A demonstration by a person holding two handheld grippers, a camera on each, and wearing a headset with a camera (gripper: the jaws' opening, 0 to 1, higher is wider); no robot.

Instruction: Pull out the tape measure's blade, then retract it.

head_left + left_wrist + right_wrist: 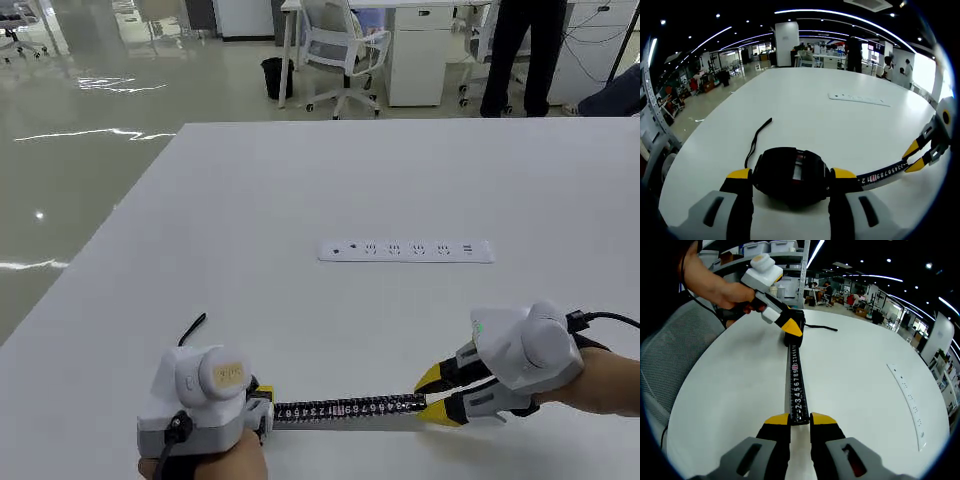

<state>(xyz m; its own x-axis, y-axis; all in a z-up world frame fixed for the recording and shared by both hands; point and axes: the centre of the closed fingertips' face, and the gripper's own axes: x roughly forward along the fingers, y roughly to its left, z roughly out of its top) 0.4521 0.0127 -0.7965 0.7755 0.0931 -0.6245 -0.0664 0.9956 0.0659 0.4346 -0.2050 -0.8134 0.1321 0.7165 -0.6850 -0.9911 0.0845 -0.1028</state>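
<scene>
The tape measure (pixel 790 162) sat close to the near edge of the worktop (pixel 300 180), toward its near left corner. Its wrist strap (pixel 756 140) trailed away from that edge. The left gripper (pixel 791 174) was clamped on the black case, one yellow jaw on each side. The right gripper (pixel 800 419) pinched the free end of the blade (pixel 796 385), its jaws pressed against the blade's two edges. A short length of blade was out. It ran along the near edge, low over the worktop with its numbers up. A power strip (pixel 406 250) lay well apart, toward the middle of the worktop.

I judged the step in hand to be the pull-out, with most of the blade not yet drawn.

To do it well:
- The left gripper should hold the case firm and flat so it neither slides nor twists.
- The right gripper should draw straight away from the case's mouth, parallel to the near edge.
- The blade should be kept level so it does not kink or slip out from the jaws.
- For the return, the end would be better walked back under tension than let go, since a freed blade could whip.
</scene>
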